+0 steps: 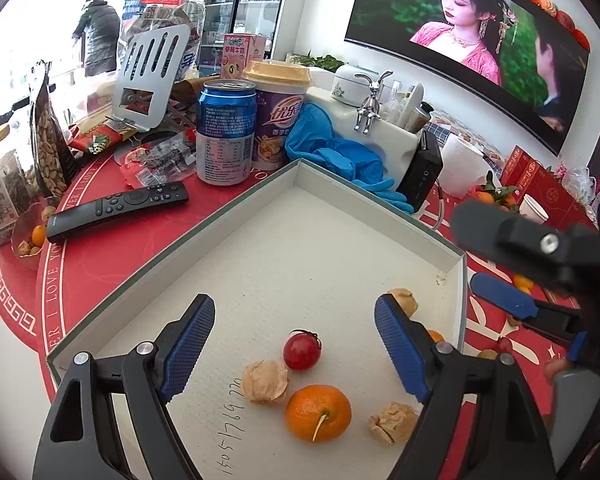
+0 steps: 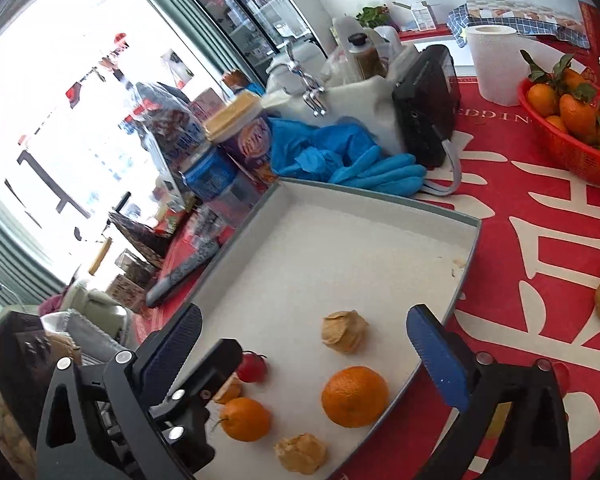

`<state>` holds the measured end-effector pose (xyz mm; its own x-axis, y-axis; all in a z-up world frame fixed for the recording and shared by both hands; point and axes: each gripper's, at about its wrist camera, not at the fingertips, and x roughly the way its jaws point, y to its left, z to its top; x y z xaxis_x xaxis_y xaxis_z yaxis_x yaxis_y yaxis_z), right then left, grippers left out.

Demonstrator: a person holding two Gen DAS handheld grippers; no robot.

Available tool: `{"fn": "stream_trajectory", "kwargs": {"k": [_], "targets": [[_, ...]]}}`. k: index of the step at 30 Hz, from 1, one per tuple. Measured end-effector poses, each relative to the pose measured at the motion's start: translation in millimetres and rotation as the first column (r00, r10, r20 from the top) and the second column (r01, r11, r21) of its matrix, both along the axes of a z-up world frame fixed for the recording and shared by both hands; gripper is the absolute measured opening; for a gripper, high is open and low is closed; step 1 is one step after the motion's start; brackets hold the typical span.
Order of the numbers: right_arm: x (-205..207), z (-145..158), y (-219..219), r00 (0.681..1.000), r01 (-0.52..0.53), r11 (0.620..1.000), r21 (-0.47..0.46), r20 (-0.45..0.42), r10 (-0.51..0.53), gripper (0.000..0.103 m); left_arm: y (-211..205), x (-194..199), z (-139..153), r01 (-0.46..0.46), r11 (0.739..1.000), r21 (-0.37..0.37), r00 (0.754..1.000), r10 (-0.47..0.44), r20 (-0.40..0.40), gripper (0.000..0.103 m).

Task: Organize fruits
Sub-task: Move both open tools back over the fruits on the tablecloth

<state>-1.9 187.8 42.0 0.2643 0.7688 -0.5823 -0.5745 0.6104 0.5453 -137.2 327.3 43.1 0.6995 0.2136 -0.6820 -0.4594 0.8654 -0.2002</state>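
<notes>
Left wrist view looks down into a shallow white cardboard tray with grey outer walls, lying on a red tabletop printed with white lettering. The left gripper hangs over the tray's near end with its blue-padded jaws spread wide and nothing between the pads. Below that gap, on the tray floor, lie a small red cherry tomato, a small orange mandarin with a pale stem, and two papery tan husked physalis fruits, one touching the tomato, the other just beside the mandarin. A third husked fruit sits by the tray's right wall, partly hidden by a gripper finger.

From the right wrist view, the right gripper is likewise over the tray, jaws fully spread and empty. A larger round orange rests in the tray near its right wall, with the smaller mandarin near it.

Beyond the tray's far corner lie crumpled blue rubber gloves, a blue drink can and a black remote control. A red plastic basket of leafy tangerines stands well apart from the tray.
</notes>
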Motion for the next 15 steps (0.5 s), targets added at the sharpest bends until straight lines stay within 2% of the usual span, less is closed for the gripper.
{"fn": "stream_trajectory", "kwargs": {"k": [2, 5, 9, 12, 15], "targets": [[-3.9, 11.8, -10.6, 1.000, 0.014, 0.999, 0.040, 0.021, -0.015, 0.103, -3.9, -0.5, 2.1, 0.018, 1.000, -0.005, 1.000, -0.018, 0.019, 0.085], [-10.3, 26.0, -32.7, 0.993, 0.088, 0.996, 0.028, 0.073, -0.090, 0.103, -15.0, -2.2, 8.6, 0.079, 0.997, -0.014, 0.995, -0.078, 0.066, 0.085], [-15.2, 32.4, -75.2, 0.973, 0.205, 0.979, 0.010, 0.107, -0.205, 0.103, -43.2, -6.9, 22.5, 0.201, 0.980, 0.003, 0.968, -0.199, 0.154, 0.086], [-16.6, 29.9, -113.2, 0.955, 0.280, 0.960, -0.004, 0.098, -0.278, 0.103, -74.4, -4.0, 26.7, 0.335, 0.942, 0.027, 0.930, -0.335, 0.149, 0.088], [-19.2, 22.4, -153.4, 0.927, 0.371, 0.927, -0.058, 0.079, -0.366, 0.103, -107.1, 1.5, 20.1, 0.471, 0.882, 0.008, 0.878, -0.470, 0.094, 0.088]]}}
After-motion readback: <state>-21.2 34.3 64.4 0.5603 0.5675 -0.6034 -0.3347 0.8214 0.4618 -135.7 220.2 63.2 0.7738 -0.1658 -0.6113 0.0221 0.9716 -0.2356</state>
